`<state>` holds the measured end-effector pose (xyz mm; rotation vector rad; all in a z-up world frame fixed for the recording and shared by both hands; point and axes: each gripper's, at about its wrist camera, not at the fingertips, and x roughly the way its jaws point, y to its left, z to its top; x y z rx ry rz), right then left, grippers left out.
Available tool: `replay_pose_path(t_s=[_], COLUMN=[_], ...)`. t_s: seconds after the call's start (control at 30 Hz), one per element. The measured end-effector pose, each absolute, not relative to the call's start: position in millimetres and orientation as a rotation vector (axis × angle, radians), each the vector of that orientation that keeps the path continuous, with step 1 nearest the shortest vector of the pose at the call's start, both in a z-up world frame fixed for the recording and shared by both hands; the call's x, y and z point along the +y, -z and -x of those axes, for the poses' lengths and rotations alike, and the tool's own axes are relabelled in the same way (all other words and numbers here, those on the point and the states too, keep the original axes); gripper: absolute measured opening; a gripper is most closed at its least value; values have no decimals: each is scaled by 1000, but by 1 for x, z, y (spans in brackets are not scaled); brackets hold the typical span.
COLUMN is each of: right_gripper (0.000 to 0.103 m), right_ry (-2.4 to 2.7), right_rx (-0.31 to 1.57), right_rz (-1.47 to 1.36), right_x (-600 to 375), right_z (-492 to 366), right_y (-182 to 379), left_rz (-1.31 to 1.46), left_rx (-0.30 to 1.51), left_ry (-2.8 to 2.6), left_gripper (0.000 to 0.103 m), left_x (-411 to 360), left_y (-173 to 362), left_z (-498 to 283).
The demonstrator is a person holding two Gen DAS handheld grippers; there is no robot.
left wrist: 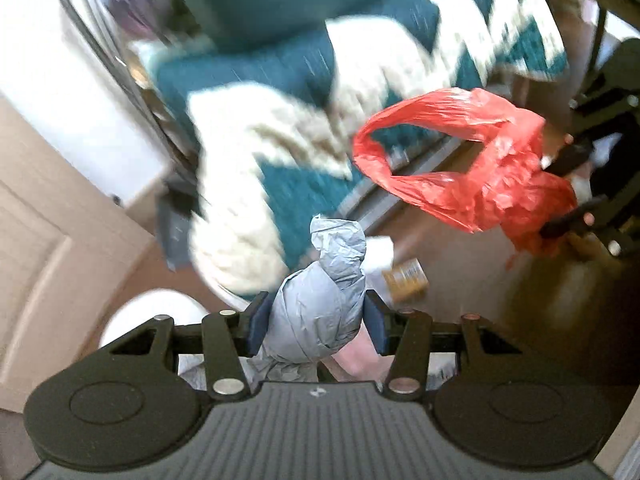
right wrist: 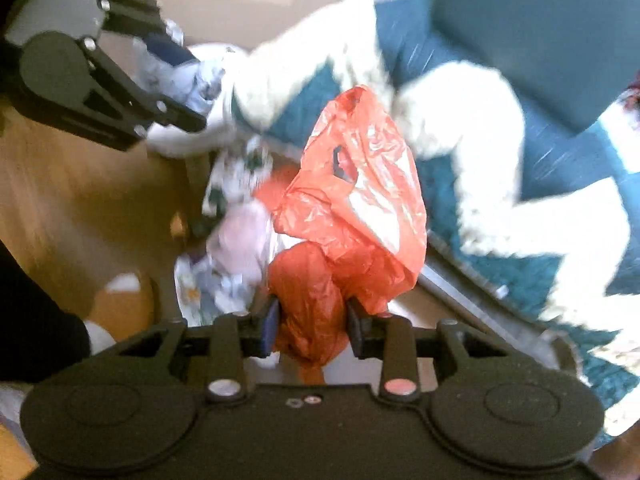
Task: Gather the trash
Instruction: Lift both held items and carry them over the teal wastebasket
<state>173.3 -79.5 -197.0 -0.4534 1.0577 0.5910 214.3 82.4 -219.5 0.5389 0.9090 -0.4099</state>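
In the left wrist view my left gripper (left wrist: 316, 320) is shut on a crumpled grey plastic bag (left wrist: 324, 280) that sticks up between its blue pads. To the right, my right gripper (left wrist: 570, 188) holds a red plastic bag (left wrist: 500, 184) whose handle loop hangs open. The right wrist view shows the right gripper (right wrist: 312, 320) shut on the bunched neck of the red bag (right wrist: 360, 200). The left gripper (right wrist: 188, 84) is at the upper left with the grey bag (right wrist: 200, 84). Loose trash (right wrist: 236, 240) of paper and pink wrapping lies on the wooden floor below. A gold can (left wrist: 404, 280) lies on its side.
A sofa with a teal and white blanket (left wrist: 280, 140) fills the far side. A beige door (left wrist: 48, 240) stands at the left. A white round object (left wrist: 152, 312) sits on the floor. A person's foot in a tan slipper (right wrist: 120, 304) is near the trash.
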Motion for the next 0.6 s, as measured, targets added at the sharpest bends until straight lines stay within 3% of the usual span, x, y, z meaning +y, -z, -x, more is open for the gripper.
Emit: replay_pose_path(t_s=[0.6], right_gripper=[34], right_ry=[-538], right_rx=[603], right_rz=[288], right_x=[-149], right_z=[-184], right_y=[-55], left_rz=[-203], left_rx=[697], left_ry=[252], left_gripper=[49], left_x=[44], left_y=[-17], left_z=[-188])
